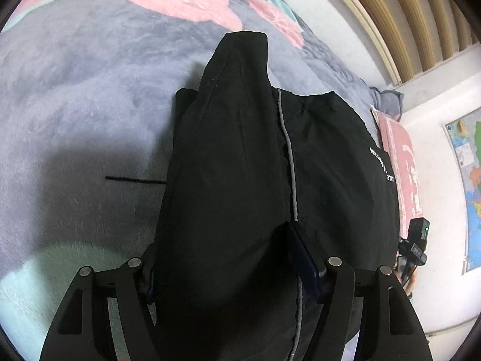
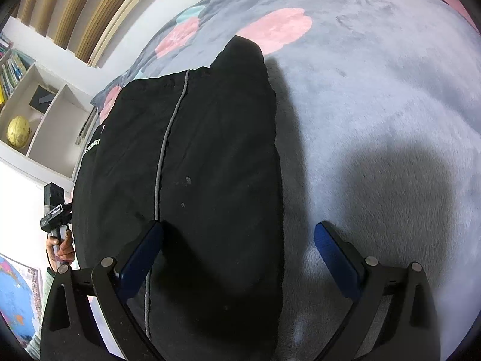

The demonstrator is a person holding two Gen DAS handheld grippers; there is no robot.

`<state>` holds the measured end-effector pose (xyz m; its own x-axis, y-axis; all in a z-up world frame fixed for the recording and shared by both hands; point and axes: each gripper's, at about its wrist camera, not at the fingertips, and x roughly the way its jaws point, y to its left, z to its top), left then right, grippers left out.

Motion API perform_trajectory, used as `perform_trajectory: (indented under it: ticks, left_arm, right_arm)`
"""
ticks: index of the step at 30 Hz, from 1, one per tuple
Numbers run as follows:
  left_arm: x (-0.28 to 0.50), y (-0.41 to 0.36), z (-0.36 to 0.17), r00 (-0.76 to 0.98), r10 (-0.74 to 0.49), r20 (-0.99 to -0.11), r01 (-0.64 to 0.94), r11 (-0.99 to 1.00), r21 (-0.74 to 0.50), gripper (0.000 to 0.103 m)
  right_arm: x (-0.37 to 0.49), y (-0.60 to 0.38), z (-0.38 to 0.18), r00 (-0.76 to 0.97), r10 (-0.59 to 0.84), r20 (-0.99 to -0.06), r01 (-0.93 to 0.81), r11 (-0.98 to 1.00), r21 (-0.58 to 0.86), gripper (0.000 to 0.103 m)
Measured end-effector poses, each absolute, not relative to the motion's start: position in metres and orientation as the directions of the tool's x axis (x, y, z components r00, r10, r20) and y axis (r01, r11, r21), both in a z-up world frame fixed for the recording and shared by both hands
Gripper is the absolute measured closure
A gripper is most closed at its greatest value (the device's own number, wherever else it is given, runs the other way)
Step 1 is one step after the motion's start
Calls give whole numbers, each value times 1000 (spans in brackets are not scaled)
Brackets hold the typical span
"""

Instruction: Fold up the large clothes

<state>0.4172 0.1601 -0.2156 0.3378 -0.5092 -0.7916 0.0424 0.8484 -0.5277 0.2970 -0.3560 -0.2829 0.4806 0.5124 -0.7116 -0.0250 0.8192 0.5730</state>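
Observation:
A black garment (image 1: 234, 165) with a grey zipper line lies folded on a grey-lilac fleece blanket (image 1: 75, 90). One sleeve is folded lengthwise over its body. My left gripper (image 1: 228, 258) has its jaws spread wide, with a thick fold of the black cloth bulging between them; its left finger is hidden under the cloth. In the right wrist view the same garment (image 2: 210, 165) runs up the middle. My right gripper (image 2: 237, 240) is open above the garment's right edge, left finger (image 2: 141, 255) over the cloth, right finger (image 2: 336, 258) over the blanket.
The blanket (image 2: 375, 105) has pink and teal flower patches. A white shelf unit (image 2: 39, 114) with a yellow globe stands off the bed's left side. A person's hand holds the other gripper's handle (image 2: 57, 225). A wall map (image 1: 469, 180) hangs at the right.

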Motion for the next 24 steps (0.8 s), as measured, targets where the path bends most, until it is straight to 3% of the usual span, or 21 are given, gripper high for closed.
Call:
perform_trajectory:
  ticks: [19, 21, 22, 24]
  left_arm:
    - [424, 165, -228, 318, -574, -754, 12, 798, -602, 32]
    - [426, 164, -229, 321, -576, -752, 11, 796, -605, 32]
    - [426, 163, -229, 328, -573, -751, 15, 798, -602, 32]
    - [423, 164, -226, 348, -567, -747, 26, 802, -597, 40]
  right_arm:
    - [306, -360, -285, 459, 567, -684, -76, 792, 606, 2]
    - [309, -357, -287, 467, 583, -664, -92, 779, 620, 12]
    - [310, -356, -287, 477, 597, -645, -110, 769, 629, 30]
    - [310, -354, -285, 493, 626, -604, -137, 741, 657, 36]
